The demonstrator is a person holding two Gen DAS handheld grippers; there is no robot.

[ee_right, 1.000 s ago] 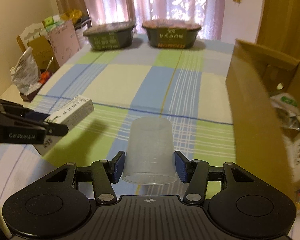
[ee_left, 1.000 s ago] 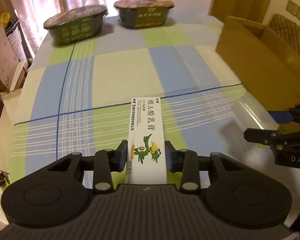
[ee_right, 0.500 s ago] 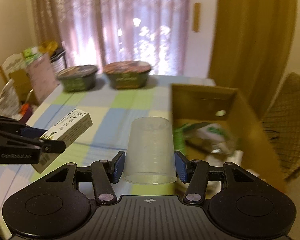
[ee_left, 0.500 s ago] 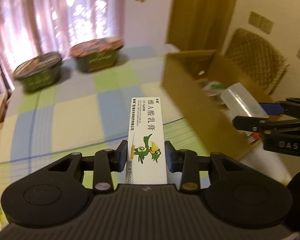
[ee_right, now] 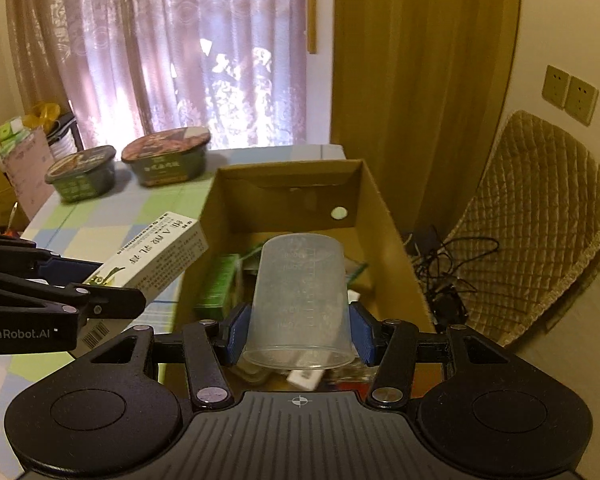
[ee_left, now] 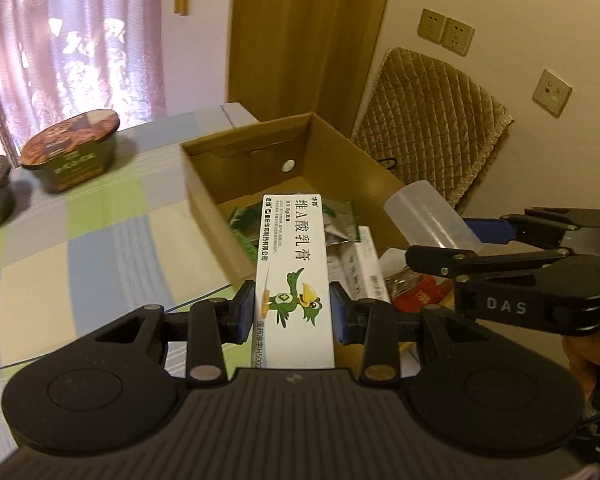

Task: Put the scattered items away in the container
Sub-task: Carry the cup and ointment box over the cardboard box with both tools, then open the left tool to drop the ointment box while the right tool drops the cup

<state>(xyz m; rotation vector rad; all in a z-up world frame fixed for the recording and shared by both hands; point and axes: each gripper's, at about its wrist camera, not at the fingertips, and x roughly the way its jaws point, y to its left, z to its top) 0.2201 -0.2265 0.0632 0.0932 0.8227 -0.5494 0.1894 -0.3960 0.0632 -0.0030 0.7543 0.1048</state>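
Observation:
My left gripper [ee_left: 292, 312] is shut on a long white ointment box [ee_left: 294, 264] with a green bird printed on it. It hangs over the near left wall of the open cardboard box [ee_left: 204, 184]. My right gripper [ee_right: 298, 332] is shut on a clear plastic measuring cup [ee_right: 298, 300], held bottom forward above the cardboard box [ee_right: 288, 184]. Inside the box lie green packets [ee_right: 220, 280], a white carton [ee_left: 364, 268] and a red pack [ee_left: 420, 296]. In the right wrist view the ointment box [ee_right: 156, 252] sticks out at the left.
Two dark instant-noodle bowls [ee_right: 168, 156] [ee_right: 82, 172] stand at the far end of the checked tablecloth [ee_left: 80, 240]. A quilted chair [ee_left: 424, 128] is behind the box, with cables [ee_right: 440, 264] on the floor. Clutter [ee_right: 16, 152] sits by the curtain at the left.
Both grippers have risen and swung right, from low over the tablecloth to above the cardboard box, each still holding its item. The box's inside has come into view.

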